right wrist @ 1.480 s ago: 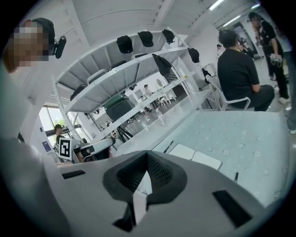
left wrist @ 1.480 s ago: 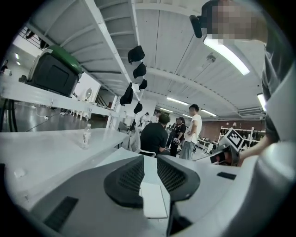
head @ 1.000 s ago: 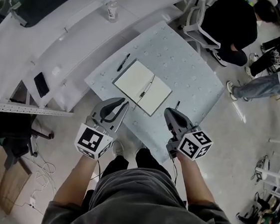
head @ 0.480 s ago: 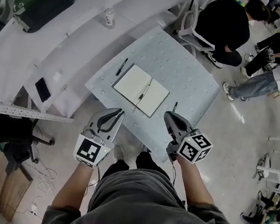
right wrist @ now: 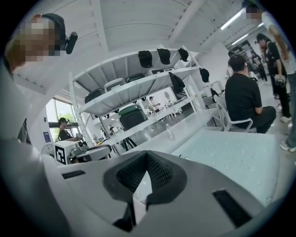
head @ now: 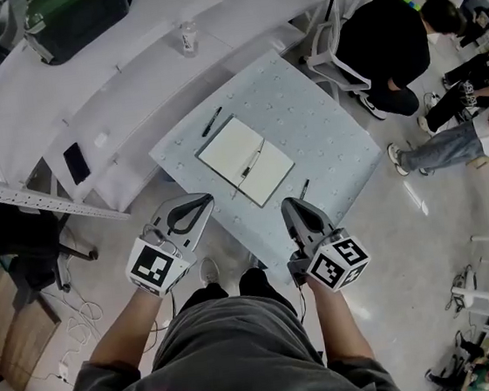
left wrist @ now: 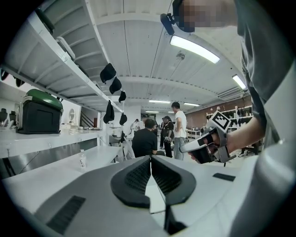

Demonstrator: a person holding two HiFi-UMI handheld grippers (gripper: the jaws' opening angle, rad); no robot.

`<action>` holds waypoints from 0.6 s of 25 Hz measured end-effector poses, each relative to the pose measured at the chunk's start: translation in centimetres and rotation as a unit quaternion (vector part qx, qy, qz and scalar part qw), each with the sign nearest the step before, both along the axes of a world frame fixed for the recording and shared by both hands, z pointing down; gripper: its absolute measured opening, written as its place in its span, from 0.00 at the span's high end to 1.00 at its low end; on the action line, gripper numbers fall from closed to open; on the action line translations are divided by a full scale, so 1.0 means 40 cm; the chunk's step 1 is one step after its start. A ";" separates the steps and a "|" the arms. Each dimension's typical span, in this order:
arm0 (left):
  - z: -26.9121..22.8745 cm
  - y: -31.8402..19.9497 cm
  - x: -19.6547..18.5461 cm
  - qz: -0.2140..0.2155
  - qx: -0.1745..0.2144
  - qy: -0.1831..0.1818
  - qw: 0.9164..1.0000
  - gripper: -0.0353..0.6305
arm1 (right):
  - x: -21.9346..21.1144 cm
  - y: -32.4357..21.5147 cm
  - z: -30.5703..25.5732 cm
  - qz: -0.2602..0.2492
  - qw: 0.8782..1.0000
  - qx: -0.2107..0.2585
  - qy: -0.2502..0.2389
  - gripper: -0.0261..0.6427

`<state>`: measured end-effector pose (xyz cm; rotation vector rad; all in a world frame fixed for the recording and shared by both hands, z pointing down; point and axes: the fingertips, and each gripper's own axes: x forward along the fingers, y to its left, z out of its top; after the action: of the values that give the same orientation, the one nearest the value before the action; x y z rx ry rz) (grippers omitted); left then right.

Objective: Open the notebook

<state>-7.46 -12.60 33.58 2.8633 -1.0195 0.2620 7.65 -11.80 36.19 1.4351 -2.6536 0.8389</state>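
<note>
Head view: the notebook [head: 241,147] lies open on the pale blue counter [head: 324,120], with a pen [head: 254,157] across its pages. A black pen [head: 212,121] lies just beside its far edge. The left hand-held gripper [head: 202,204] has just been closing. Its jaws now meet with nothing between them. The right hand-held gripper [head: 286,205] is closed and empty too. Both are near the notebook but do not touch it. In the two gripper views the jaws hide most of the notebook. Only a white bit peeks through the gap, too small to be sure of.
</note>
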 end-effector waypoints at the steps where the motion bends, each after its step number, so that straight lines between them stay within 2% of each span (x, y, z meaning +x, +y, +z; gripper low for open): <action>1: -0.004 -0.002 0.001 -0.001 0.002 0.001 1.000 0.94 | -0.005 0.001 -0.009 -0.003 1.000 0.004 0.000 0.96; 5: -0.007 0.003 0.006 0.003 -0.001 -0.005 1.000 0.94 | -0.020 0.007 -0.041 -0.011 1.000 0.017 -0.006 0.96; 9: -0.030 0.001 0.021 0.004 0.011 0.011 1.000 0.94 | -0.023 0.010 -0.053 -0.015 1.000 0.024 -0.005 0.96; 15: -0.031 0.003 0.030 0.002 0.008 0.016 1.000 0.94 | -0.022 0.013 -0.053 -0.023 0.999 0.025 0.000 0.96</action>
<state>-6.25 -12.48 32.35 2.8738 -1.0159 0.2090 6.79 -11.26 34.07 1.3789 -2.7151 0.7744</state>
